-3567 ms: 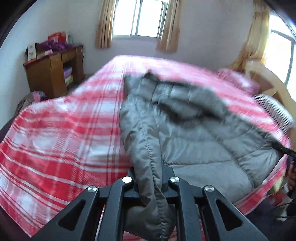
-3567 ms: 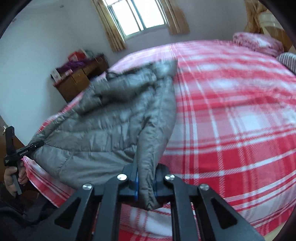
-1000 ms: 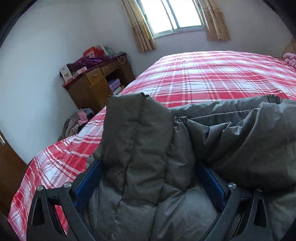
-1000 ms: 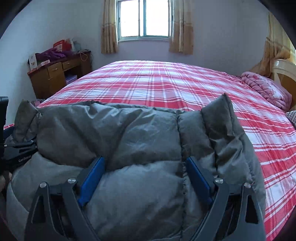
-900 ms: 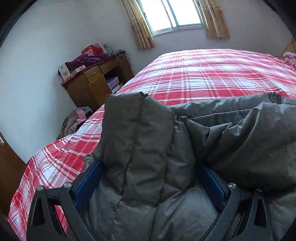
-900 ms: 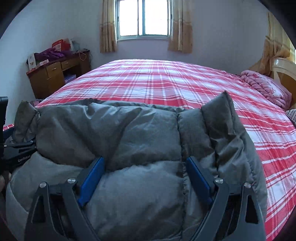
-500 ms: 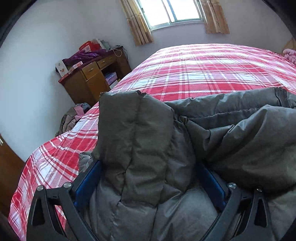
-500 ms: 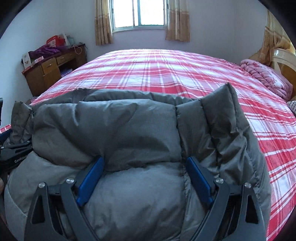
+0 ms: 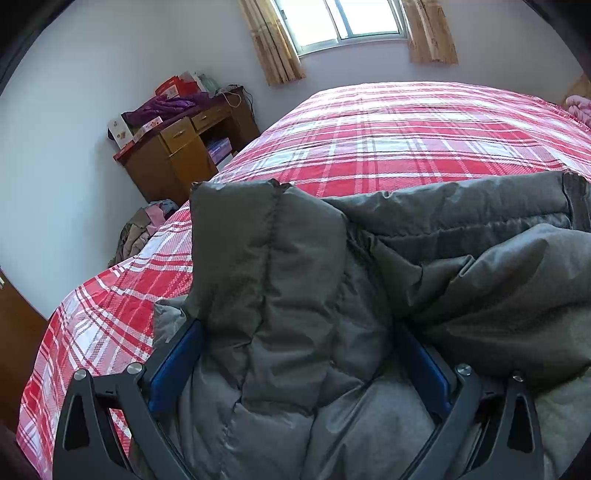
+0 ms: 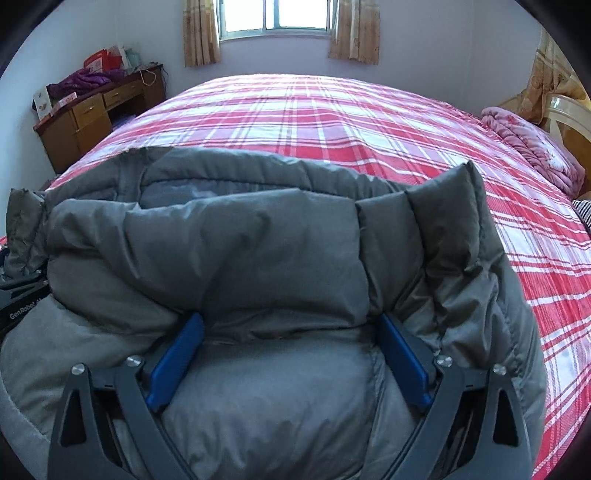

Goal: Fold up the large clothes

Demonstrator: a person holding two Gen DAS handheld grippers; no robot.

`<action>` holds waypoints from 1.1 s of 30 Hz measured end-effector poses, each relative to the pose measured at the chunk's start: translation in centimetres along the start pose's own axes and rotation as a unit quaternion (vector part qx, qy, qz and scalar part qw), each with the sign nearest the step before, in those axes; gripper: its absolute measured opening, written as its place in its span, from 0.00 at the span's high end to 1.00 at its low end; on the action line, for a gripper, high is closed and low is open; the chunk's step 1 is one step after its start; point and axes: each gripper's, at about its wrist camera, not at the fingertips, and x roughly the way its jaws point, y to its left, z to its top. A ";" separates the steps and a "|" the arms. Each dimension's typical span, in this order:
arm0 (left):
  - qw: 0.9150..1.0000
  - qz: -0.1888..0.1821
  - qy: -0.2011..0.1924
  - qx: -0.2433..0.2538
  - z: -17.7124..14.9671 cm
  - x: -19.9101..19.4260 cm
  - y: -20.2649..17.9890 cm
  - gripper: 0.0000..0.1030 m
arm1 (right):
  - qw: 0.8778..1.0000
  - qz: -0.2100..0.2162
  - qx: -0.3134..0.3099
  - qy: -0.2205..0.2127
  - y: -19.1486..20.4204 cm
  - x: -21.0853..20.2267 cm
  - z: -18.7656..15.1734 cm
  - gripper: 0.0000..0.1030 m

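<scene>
Left wrist view showed the left gripper (image 9: 299, 354) spread wide, its blue pads (image 9: 173, 369) apart with a thick fold of the grey jacket (image 9: 280, 280) bulging up between them. Whether the pads pressed the fabric could not be told. The jacket lay bunched at the near edge of the bed (image 9: 406, 140), which wore a red plaid cover. A wooden desk (image 9: 177, 155) stood by the wall to the left, with purple cloth and boxes on top, and a heap of clothes (image 9: 144, 229) sat on the floor beside it. A curtained window (image 9: 351, 22) was on the far wall.

Right wrist view showed the right gripper (image 10: 291, 354) likewise wide, blue pads (image 10: 177, 362) on either side of a puffy quilted section of the jacket (image 10: 258, 251). The padding filled the gap and spilled over both fingers. At the left edge, part of the left gripper (image 10: 22, 306) showed against the jacket. A pink quilt (image 10: 532, 147) lay near the headboard on the right.
</scene>
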 end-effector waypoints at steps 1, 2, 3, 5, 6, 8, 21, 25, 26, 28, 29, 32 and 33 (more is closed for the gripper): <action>1.000 0.000 0.000 0.000 0.0 0.0 0.0 0.01 | 1.000 -0.001 -0.001 0.002 0.0 0.0 0.0 0.06; 1.000 0.000 0.000 0.000 0.0 0.0 0.0 0.01 | 1.000 -0.001 -0.001 0.003 0.0 0.1 0.0 0.06; 1.000 -0.001 0.001 0.000 0.0 0.0 0.0 0.01 | 1.000 -0.002 -0.002 0.004 0.0 0.1 0.0 0.06; 1.000 -0.001 0.000 0.000 0.0 0.0 0.0 0.01 | 1.000 -0.003 -0.002 0.005 0.0 0.2 0.1 0.06; 1.000 0.000 0.000 0.001 0.0 0.0 0.0 0.01 | 1.000 -0.003 -0.002 0.006 0.0 0.3 0.1 0.06; 1.000 0.000 0.001 0.001 0.0 0.0 0.1 0.01 | 1.000 -0.004 -0.003 0.006 0.0 0.3 0.1 0.06; 0.997 -0.017 -0.062 -0.039 -4.0 -8.0 7.8 0.01 | 0.995 0.003 -0.030 -0.091 3.6 -8.7 -0.7 0.07; 0.999 -0.003 -0.017 -0.039 -5.6 -5.0 7.3 0.01 | 0.995 -0.004 -0.059 -0.083 7.3 -7.7 -2.4 0.07; 0.999 -0.008 -0.021 -0.044 -5.9 -4.7 7.3 0.01 | 0.995 -0.012 -0.071 -0.071 7.9 -6.8 -2.8 0.07; 0.998 -0.013 -0.033 -0.050 -6.3 -4.5 7.3 0.01 | 0.996 -0.011 -0.063 -0.057 7.7 -5.3 -3.5 0.07; 0.998 -0.014 -0.032 -0.046 -6.3 -4.4 7.1 0.01 | 0.997 -0.007 -0.057 -0.058 7.4 -5.0 -3.6 0.07; 0.999 -0.021 -0.020 -0.043 -6.3 -3.7 6.8 0.01 | 0.996 -0.017 -0.067 -0.052 7.6 -4.3 -3.8 0.06; 0.998 -0.027 -0.014 -0.046 -6.3 -3.5 7.0 0.01 | 0.996 -0.019 -0.069 -0.050 7.7 -4.2 -3.8 0.05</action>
